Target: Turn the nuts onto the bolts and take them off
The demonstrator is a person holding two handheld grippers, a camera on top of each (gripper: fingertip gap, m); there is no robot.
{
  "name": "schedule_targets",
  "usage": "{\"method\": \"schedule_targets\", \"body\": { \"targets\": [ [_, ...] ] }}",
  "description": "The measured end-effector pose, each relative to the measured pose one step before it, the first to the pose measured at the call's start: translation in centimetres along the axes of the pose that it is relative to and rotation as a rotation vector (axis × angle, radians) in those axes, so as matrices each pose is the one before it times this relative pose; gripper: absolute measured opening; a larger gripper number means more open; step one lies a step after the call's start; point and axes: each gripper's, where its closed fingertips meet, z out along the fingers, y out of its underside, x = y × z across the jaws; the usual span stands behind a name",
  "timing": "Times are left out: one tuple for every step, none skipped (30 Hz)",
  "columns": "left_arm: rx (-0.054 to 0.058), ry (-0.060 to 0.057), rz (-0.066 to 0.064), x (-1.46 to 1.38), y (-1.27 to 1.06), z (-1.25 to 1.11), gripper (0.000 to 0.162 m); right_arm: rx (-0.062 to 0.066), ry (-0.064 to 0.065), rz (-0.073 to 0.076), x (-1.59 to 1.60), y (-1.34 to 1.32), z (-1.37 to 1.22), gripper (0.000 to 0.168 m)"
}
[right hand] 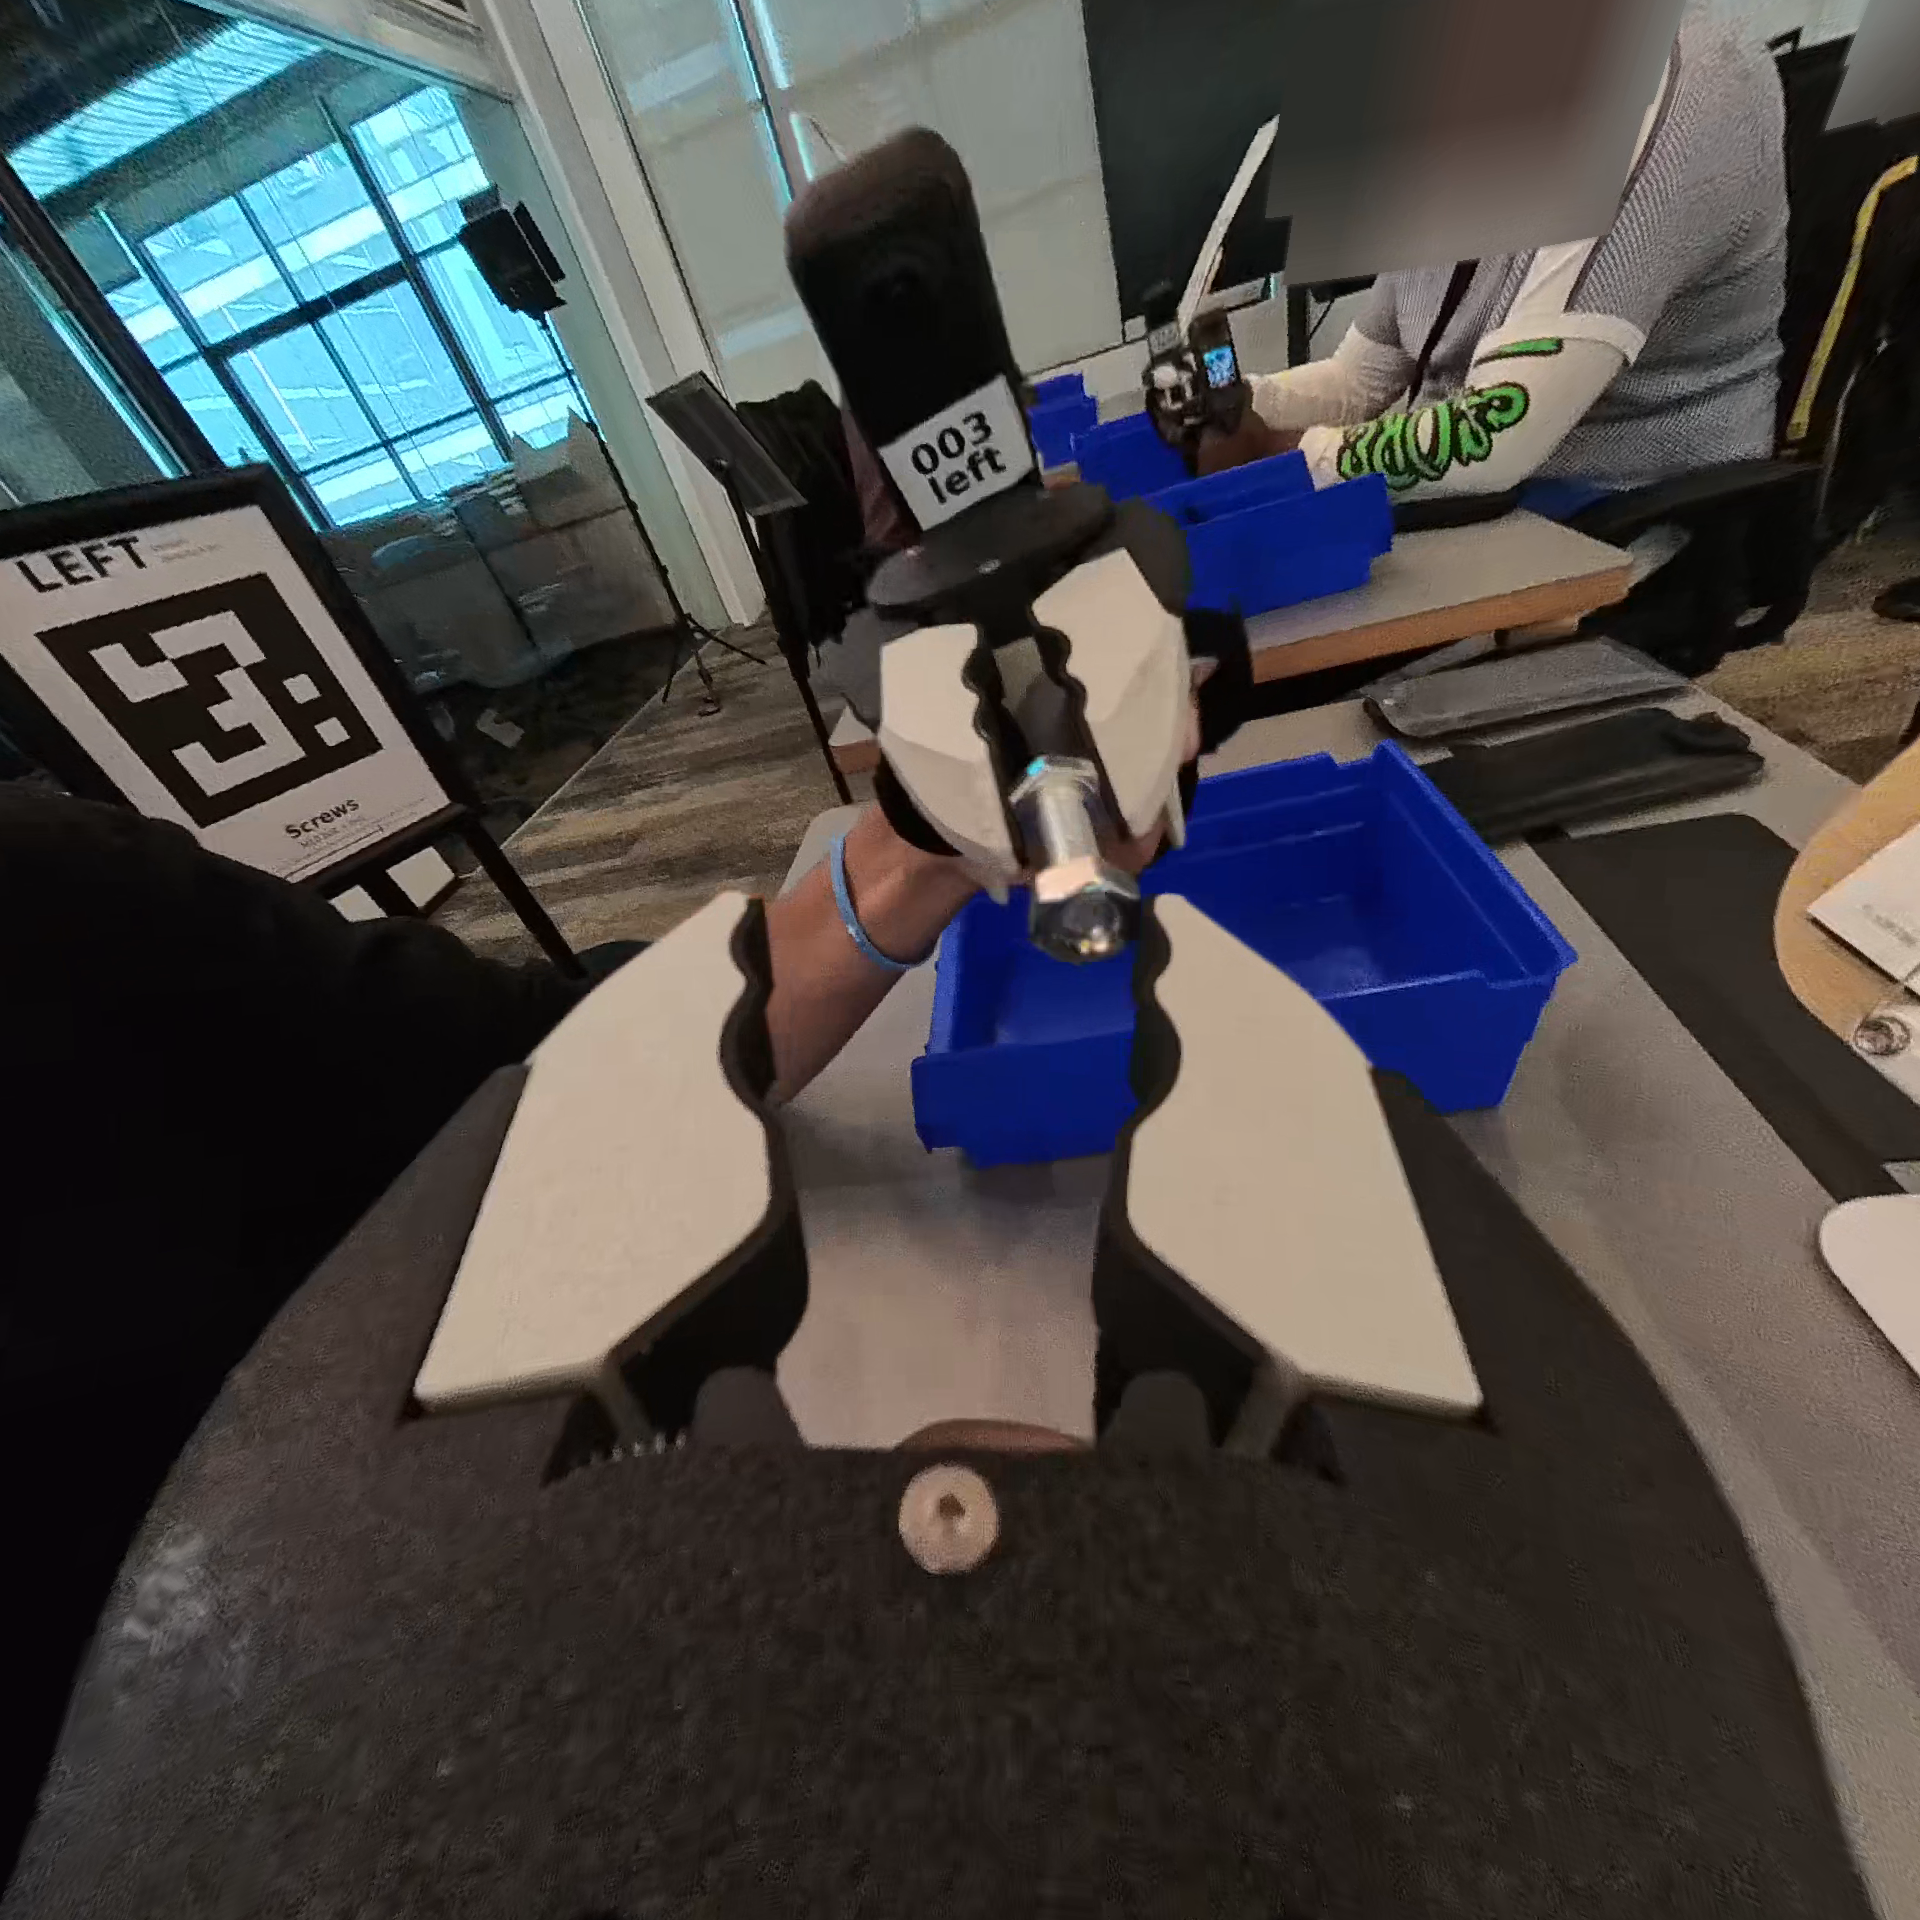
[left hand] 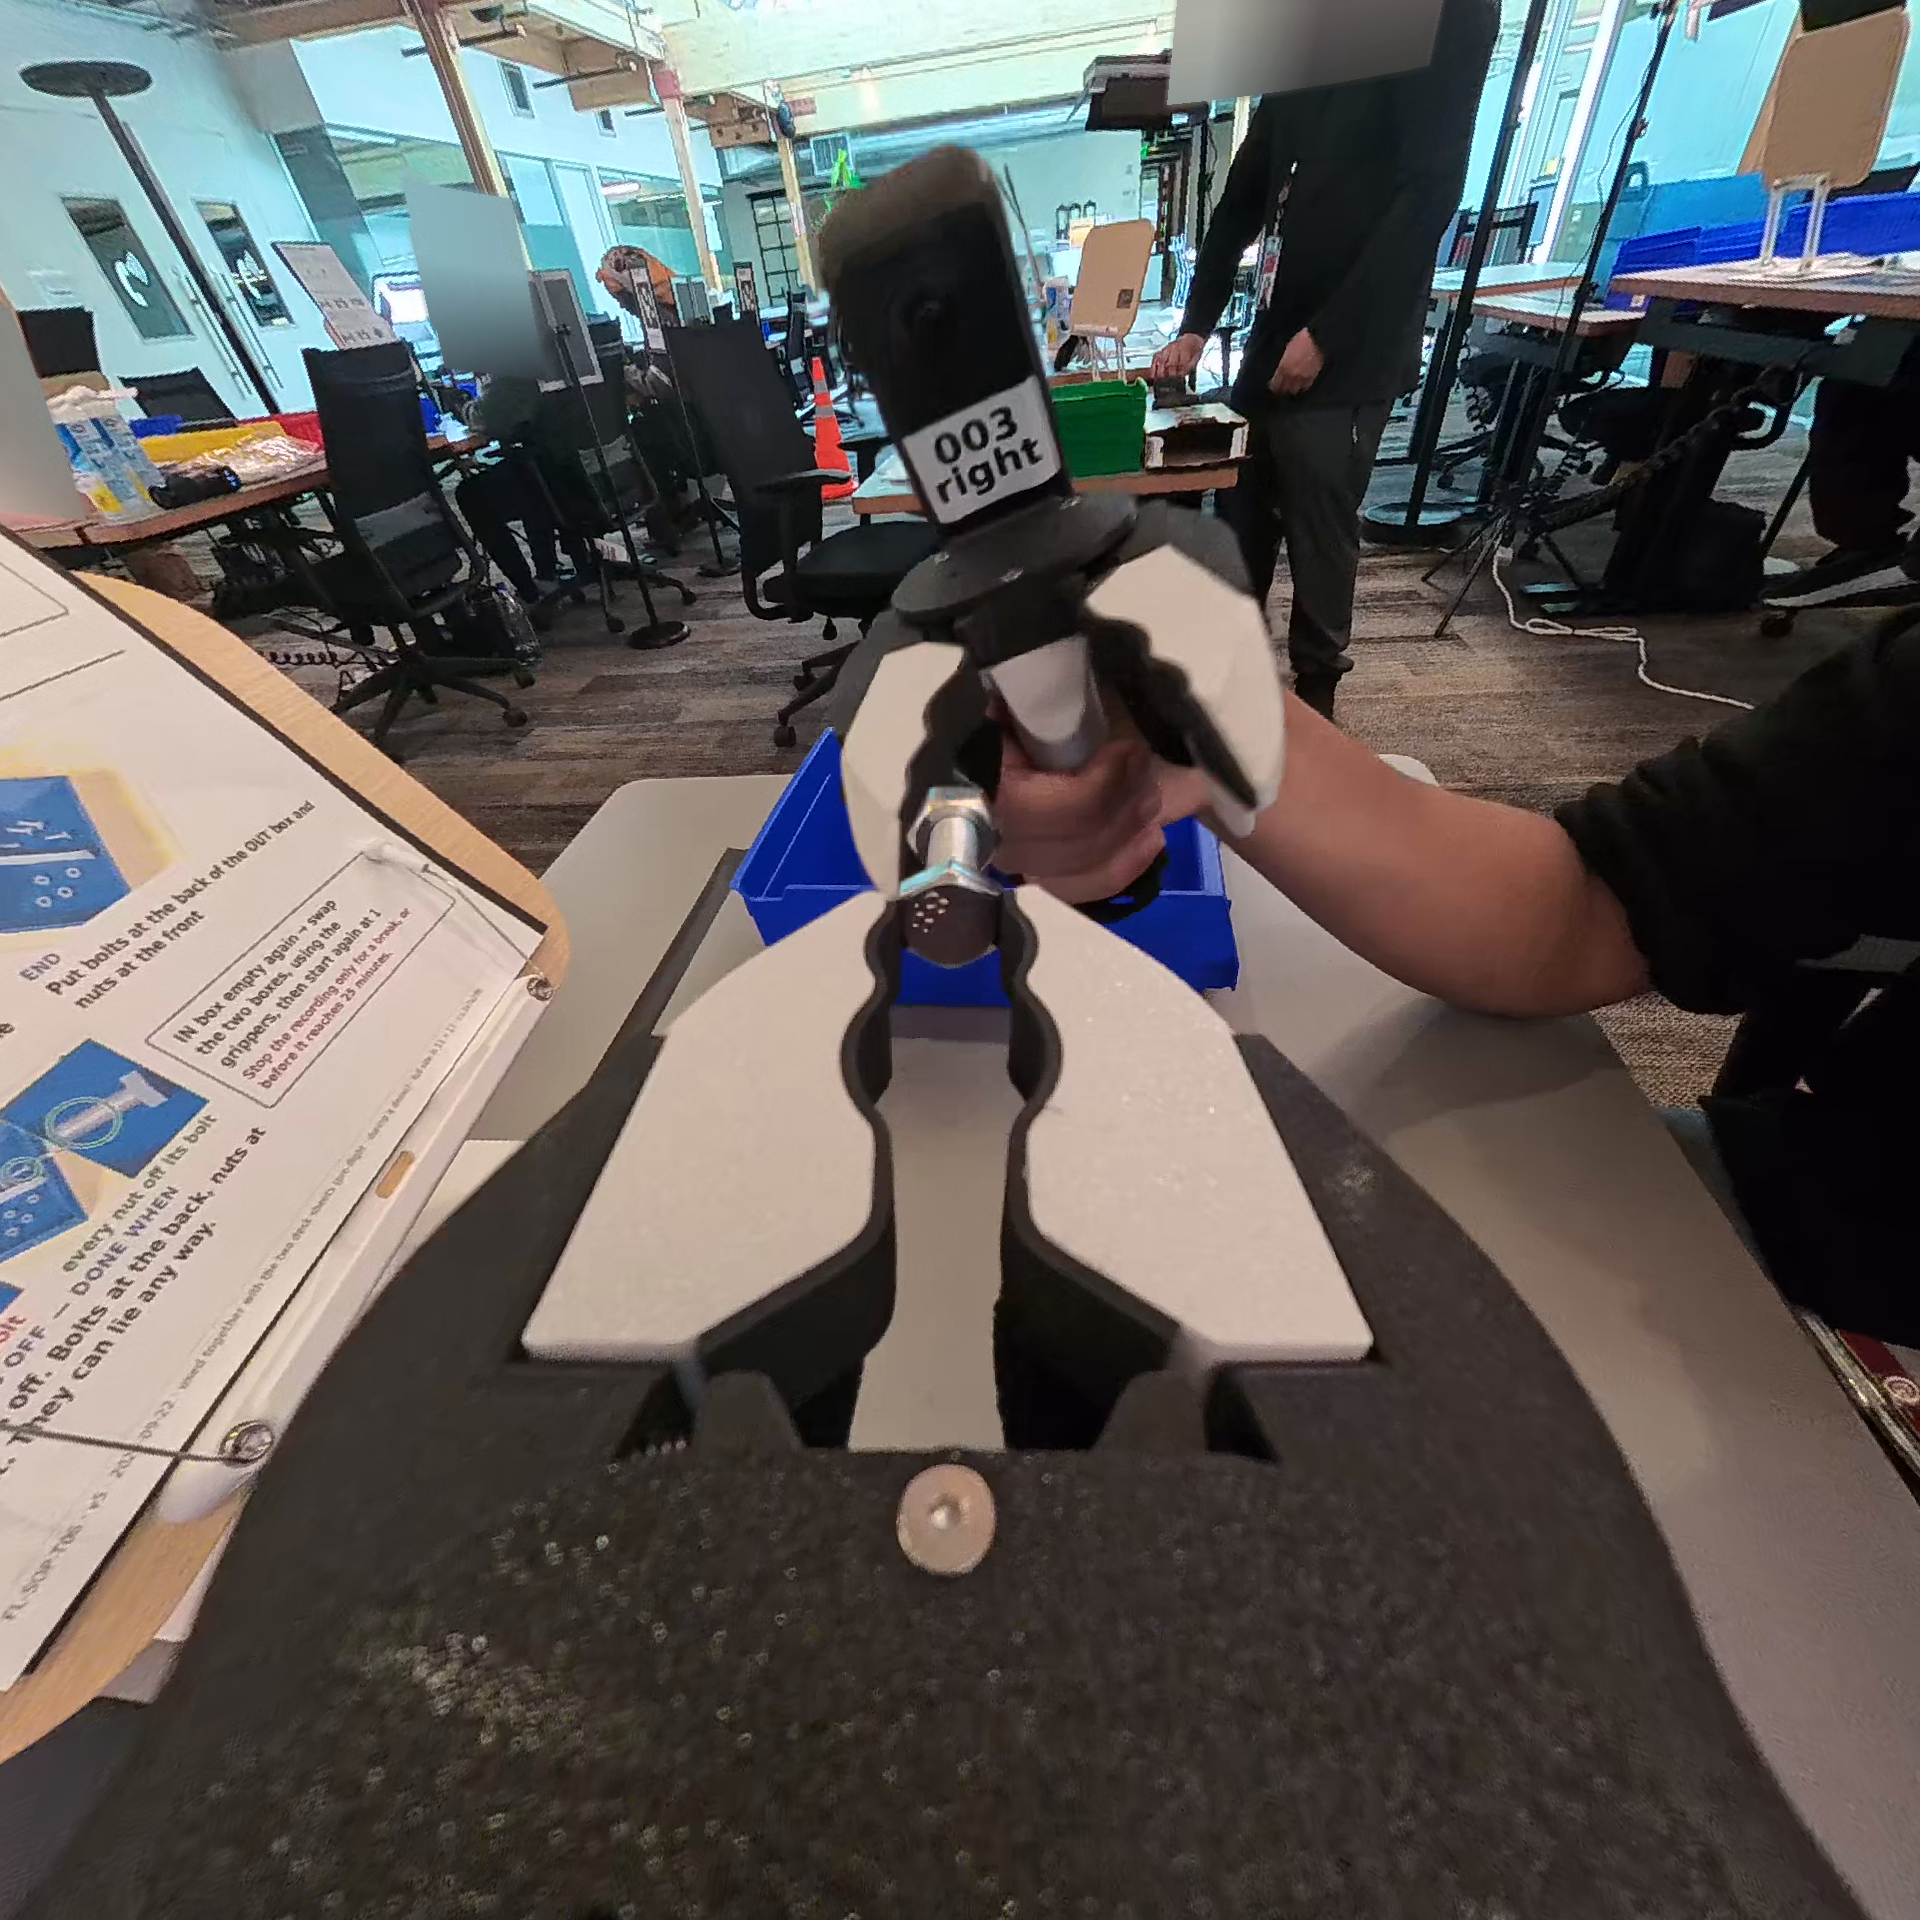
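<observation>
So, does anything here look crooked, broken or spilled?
Nothing stands out. The left claw holds the bolt by its head, the nut sits straight on the thread, the right claw is open by it, and the blue bin stands flat on the table.

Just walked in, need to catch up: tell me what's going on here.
A person holds a gripper in each hand above a blue bin. The left gripper is shut on the head end of a silver bolt. The right gripper is open, its fingers either side of the nut on the bolt's other end, not clamping it. Whether the nut is going on or coming off cannot be told.
</observation>
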Motion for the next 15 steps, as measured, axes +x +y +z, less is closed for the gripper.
{"method": "schedule_targets", "body": {
  "targets": [
    [0.0026,0.0024,-0.003,-0.027,0.031,-0.032,0.017,0.0153,0.007,-0.0154,-0.002,-0.326,-0.002,0.068],
    [0.0038,0.002,-0.0041,-0.036,-0.011,-0.045,0.016,0.0107,0.0094,-0.0141,0.008,-0.244,-0.077,0.068],
    [-0.0015,-0.0031,-0.0011,-0.076,0.036,-0.031,0.017,0.0148,0.0021,-0.0057,0.03,-0.266,-0.124,0.068],
    [-0.0049,-0.0062,0.0015,-0.078,0.061,-0.031,0.017,0.0262,-0.0004,-0.0001,0.007,-0.383,-0.195,0.068],
    [-0.005,-0.0048,0.0015,-0.061,0.053,-0.033,0.016,0.0278,0.0028,0.0053,0.112,-0.365,-0.278,0.068],
    [0.0023,0.0025,0.0002,0.059,-0.056,-0.037,0.016,0.0128,0.0093,0.0099,0.237,-0.093,-0.251,0.068],
    [0.0075,0.0059,-0.0001,0.111,-0.151,-0.031,0.016,-0.0095,0.0117,0.0143,0.332,0.204,-0.164,0.068],
    [0.0081,0.0007,0.002,0.059,-0.17,-0.033,0.016,-0.0226,0.005,0.0175,0.26,0.415,-0.049,0.067],
    [0.0023,0.0025,0.0017,0.095,-0.094,-0.01,0.016,-0.0269,-0.007,0.0183,0.141,0.499,0.063,0.066],
    [-0.0035,0.0013,0.0016,0.061,0.005,0.02,0.016,-0.0253,-0.0135,0.0158,0.027,0.416,0.165,0.064],
    [-0.0045,-0.0042,0.0039,-0.002,0.043,0.037,0.016,-0.0185,-0.0134,0.0084,-0.181,0.308,0.209,0.064],
    [-0.0051,-0.0004,0.0011,-0.003,0.065,0.049,0.017,-0.0071,-0.0127,-0.0035,-0.224,0.081,0.219,0.064],
    [-0.0032,0.0005,-0.0016,-0.013,0.087,0.046,0.016,0.0073,-0.0128,-0.0104,-0.354,-0.089,0.152,0.064],
    [-0.0026,-0.0017,-0.0012,-0.07,0.092,0.044,0.017,0.0064,-0.0096,-0.0075,-0.292,-0.167,0.158,0.066],
    [0.0014,0.0041,-0.0028,0.007,0.039,0.009,0.016,0.0046,0.0027,-0.0053,-0.108,-0.193,0.051,0.069]
  ]
}}
